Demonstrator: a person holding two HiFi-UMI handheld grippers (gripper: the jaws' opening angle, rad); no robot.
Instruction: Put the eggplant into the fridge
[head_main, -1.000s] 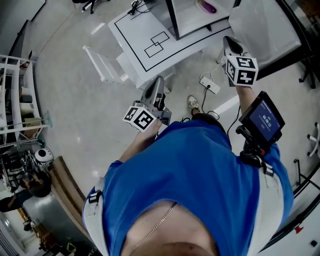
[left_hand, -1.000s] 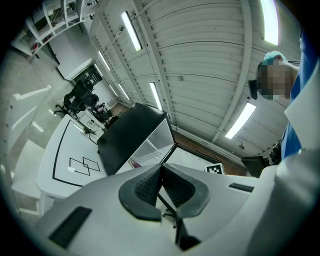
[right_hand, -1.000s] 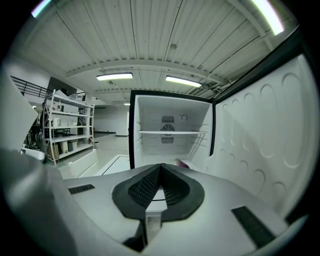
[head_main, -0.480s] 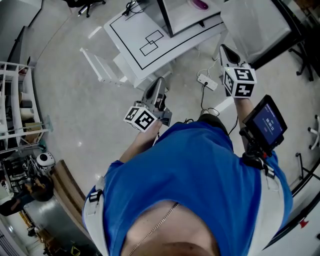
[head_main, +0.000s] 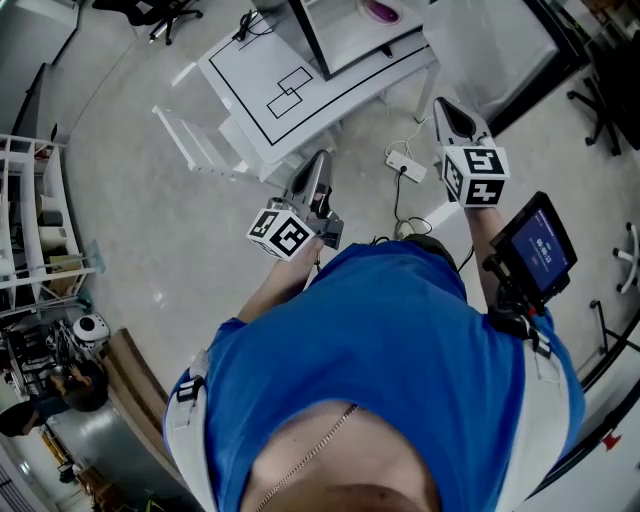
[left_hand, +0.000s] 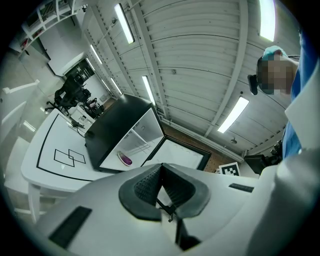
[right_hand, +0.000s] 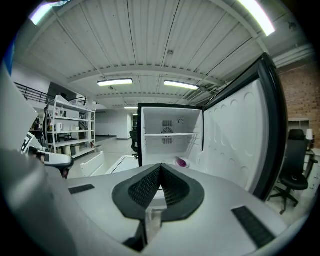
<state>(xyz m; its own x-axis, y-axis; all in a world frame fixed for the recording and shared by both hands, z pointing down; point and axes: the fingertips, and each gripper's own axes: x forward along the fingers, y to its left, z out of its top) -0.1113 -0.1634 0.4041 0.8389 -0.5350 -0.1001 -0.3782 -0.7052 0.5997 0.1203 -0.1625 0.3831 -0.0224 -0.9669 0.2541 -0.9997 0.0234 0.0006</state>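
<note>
Ahead of the left gripper (left_hand: 161, 167), its jaws closed and empty, the small glossy purple eggplant (left_hand: 125, 159) lies inside the open white fridge (left_hand: 144, 126). The right gripper (right_hand: 161, 167) has its jaws closed and empty too. The eggplant seems light and slippery; grip its thick middle.

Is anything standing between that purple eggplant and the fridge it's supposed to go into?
Nothing visible does. The eggplant already lies inside the fridge, below its shelf, and the door stands wide open. The left gripper and right gripper are both shut and empty, back from the fridge.
</note>
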